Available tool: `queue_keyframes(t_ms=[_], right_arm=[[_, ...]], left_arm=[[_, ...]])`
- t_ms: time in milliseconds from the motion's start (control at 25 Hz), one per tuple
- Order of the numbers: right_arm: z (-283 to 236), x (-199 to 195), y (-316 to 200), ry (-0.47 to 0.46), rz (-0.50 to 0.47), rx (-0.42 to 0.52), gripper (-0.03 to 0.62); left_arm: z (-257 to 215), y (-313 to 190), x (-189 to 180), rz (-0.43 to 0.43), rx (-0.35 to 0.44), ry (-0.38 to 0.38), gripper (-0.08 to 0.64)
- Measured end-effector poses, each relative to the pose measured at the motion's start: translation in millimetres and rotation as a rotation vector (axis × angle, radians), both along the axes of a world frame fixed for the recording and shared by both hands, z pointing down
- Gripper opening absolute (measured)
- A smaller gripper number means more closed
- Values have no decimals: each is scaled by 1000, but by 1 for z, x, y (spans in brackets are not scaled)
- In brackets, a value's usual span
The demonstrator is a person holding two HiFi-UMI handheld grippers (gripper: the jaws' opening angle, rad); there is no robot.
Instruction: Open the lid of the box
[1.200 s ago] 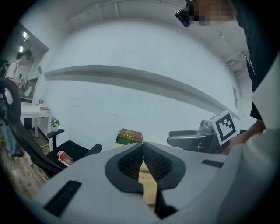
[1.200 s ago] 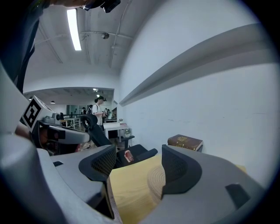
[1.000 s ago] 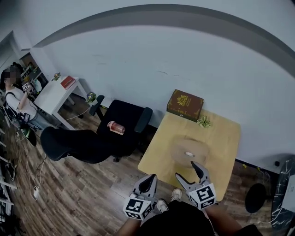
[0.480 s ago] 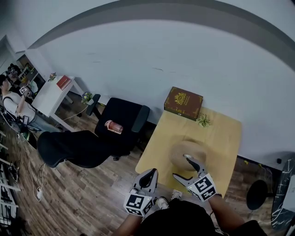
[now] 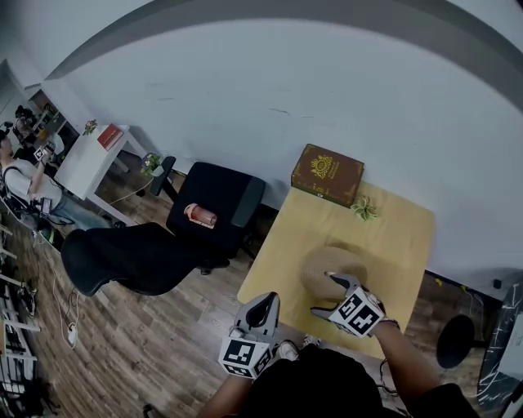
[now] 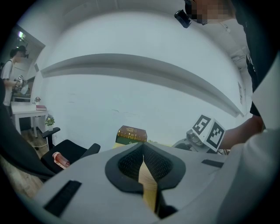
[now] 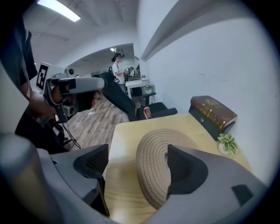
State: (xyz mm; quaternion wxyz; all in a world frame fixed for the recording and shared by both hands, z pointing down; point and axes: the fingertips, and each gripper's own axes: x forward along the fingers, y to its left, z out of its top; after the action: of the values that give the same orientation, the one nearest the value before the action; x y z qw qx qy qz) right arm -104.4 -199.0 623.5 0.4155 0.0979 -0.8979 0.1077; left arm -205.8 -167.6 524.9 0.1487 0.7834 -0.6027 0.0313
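- Lid (image 7: 153,148) of coiled rope: I judge it light, rough, slightly flexible (easy grip); pinch the rim (image 7: 140,175).
- Right gripper (image 7: 138,164): jaws just opened wide astride that rim, untouched.
- Left gripper (image 6: 143,159): closed, empty.

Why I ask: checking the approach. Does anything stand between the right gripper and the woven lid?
Nothing visible does. The right gripper, its jaws just opening wider, faces the lid with nothing else between them; book and plant sit beyond.

We see a plain white wall (image 5: 327,98), a wood-plank floor (image 5: 147,343), a black office chair (image 5: 225,196) beside the pale wooden counter (image 5: 392,237), and a strip light (image 7: 59,9) overhead.
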Motion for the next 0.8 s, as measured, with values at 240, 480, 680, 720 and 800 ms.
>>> queue_keyframes(t_ms=[240,480,680,720,800], right_arm=[[26,14,-7,116,-18,-83,419],[38,12,-13,188,-41,-120,405],[57,10,-22,255,-77,-113,390],[59,9,-24,264,-81,-113,386],[61,8,-24,281,-90,-123,381]], left_arm=[[3,1,3,-9,-13,8,21],[10,-15,0,34,-26,23,21],[3,-40,-15,70,21,13,21],[4,-45,-17,78,26,11,21],[6,-49,-19,94,23,11,21]])
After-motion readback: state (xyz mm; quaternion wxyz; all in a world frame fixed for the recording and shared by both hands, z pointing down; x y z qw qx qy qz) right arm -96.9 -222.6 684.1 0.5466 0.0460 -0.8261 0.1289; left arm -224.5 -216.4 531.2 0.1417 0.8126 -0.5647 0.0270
